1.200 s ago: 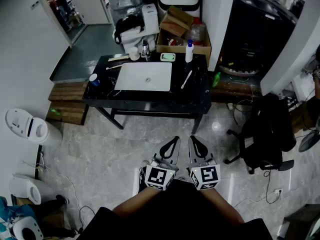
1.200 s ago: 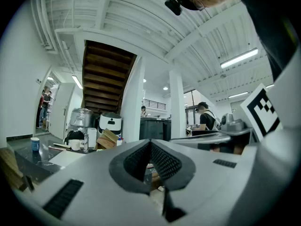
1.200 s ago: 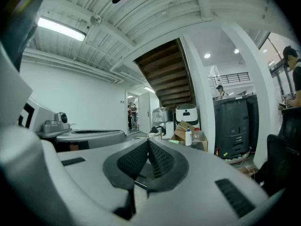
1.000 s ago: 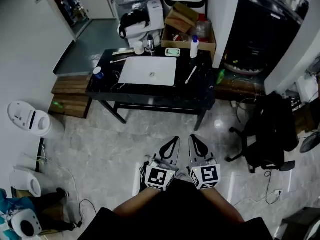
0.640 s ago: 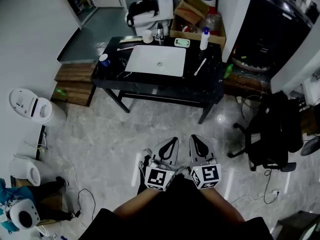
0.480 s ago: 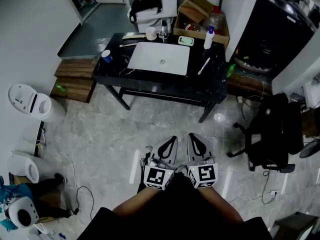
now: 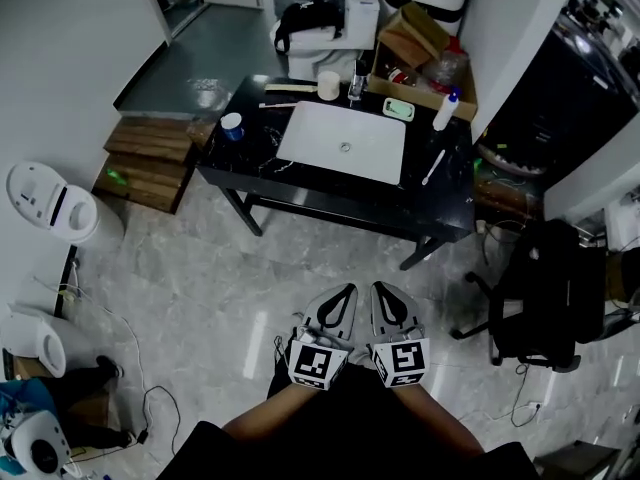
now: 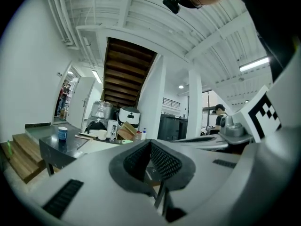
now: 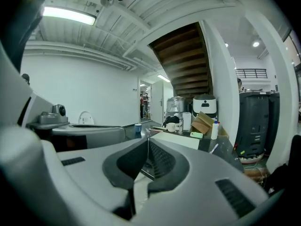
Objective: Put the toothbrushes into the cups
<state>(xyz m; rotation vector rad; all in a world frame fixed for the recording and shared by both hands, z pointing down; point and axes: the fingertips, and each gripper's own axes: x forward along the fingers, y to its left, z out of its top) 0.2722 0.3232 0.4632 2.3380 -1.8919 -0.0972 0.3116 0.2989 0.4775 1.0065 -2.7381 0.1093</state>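
Your left tongs (image 7: 346, 289) and right tongs (image 7: 378, 286) hang side by side close to your body, over the grey marbled floor (image 7: 200, 288) and well short of the glossy black desk (image 7: 445, 196). Both pairs are pressed together tip to tip. In each gripper view the jaws meet with nothing between them, only the room beyond.

On the desk, a white rectangular basin (image 7: 345, 143) is set into the middle. The slim white toothbrush (image 7: 432, 168) lies flat on the bare top just right of the basin, in neither cup. The small white cup (image 7: 328, 85) stands upright at the far edge, beside the chrome tap (image 7: 357, 85). The blue cup (image 7: 232, 126) stands at the desk's left end. Both cups are well apart from that toothbrush.

A pale green dish (image 7: 400, 109) and a white bottle with a blue cap (image 7: 446, 108) stand at the far right corner. A long pale stick lies left of the white cup, too small for you to identify.
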